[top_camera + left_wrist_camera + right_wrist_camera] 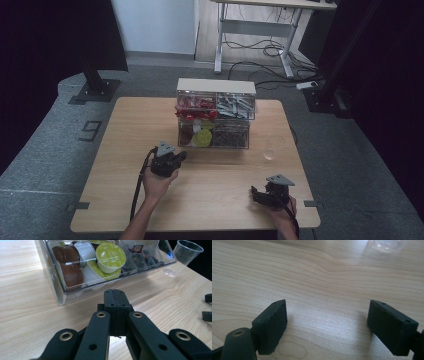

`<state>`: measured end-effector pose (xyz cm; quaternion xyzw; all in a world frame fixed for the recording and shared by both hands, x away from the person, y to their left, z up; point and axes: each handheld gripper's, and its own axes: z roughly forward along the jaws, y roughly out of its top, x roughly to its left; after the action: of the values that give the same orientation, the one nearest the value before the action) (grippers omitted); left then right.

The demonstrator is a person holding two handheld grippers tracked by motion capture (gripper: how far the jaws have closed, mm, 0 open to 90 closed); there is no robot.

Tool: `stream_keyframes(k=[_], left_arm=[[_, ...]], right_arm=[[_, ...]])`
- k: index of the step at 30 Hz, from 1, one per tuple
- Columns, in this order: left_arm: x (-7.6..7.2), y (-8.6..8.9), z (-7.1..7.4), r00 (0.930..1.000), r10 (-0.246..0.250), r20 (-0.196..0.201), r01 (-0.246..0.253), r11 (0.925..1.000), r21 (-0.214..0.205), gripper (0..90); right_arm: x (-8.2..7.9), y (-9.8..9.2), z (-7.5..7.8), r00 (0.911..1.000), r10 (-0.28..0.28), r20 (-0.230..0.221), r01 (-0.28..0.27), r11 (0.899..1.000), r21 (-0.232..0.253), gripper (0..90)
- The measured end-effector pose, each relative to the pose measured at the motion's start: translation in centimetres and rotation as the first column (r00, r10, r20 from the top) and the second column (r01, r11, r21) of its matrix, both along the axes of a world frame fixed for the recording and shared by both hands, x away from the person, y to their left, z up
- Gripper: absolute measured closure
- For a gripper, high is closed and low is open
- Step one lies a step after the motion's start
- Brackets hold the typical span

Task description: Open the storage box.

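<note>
Nearest the camera in the left gripper view is the left hand-held gripper point(116, 296), and its two black jaws are pressed flat together with nothing between them. Its tip points toward 12 o'clock at the clear box point(60, 293), which sits just ahead of it on the tabletop point(25, 315), close but not touching. Inside the near part of the box lie little round pods: a green-lidded pod point(110, 255) on top, brown pods point(68, 265) at about 10 o'clock from it, and a white one between them. In the high view the box point(215, 117) stands in the middle of the tabletop toward 12 o'clock, with red things in its top left part and grey things in its top right part. The left hand-held gripper point(181, 156) is at about 7 o'clock from the box. A small clear cup point(270, 154) stands at about 4 o'clock from the box, well apart from it. The right hand-held gripper point(256, 192) rests low near the front edge of the tabletop, at about 5 o'clock, and in the right gripper view its jaws stand wide apart over bare wood, holding nothing. I think the job is just starting: the left one is going toward the box to get at the pods. Next, it looks like the jaws must open up, or push at the clear front, before any pod can be picked.
</note>
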<state>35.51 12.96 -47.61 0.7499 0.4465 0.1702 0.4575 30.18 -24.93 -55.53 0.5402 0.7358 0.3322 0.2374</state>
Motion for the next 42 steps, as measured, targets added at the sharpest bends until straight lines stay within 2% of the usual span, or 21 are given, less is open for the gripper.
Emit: stream_keyframes(k=[22,32,36,42], left_arm=[[2.4,-1.1,-1.5,0.9990,0.017,-0.042,-0.016,0.9993,0.034,90.0],[3.5,-1.6,-2.0,0.9979,0.023,-0.060,-0.019,0.9978,0.063,90.0],[4.0,-1.8,-2.6,0.9967,0.029,-0.075,-0.023,0.9971,0.072,90.0],[4.5,-1.6,-2.8,0.9959,0.042,-0.080,-0.037,0.9971,0.067,90.0]], right_arm=[[0.0,0.0,0.0,1.0000,0.000,0.000,0.000,1.000,0.001,16.7],[0.0,0.0,0.0,1.0000,0.000,0.000,0.000,1.000,0.001,16.7],[0.0,0.0,0.0,1.0000,0.000,0.000,0.000,1.000,0.001,16.8],[0.0,0.0,0.0,1.0000,0.000,0.000,0.000,1.000,0.001,16.7]])
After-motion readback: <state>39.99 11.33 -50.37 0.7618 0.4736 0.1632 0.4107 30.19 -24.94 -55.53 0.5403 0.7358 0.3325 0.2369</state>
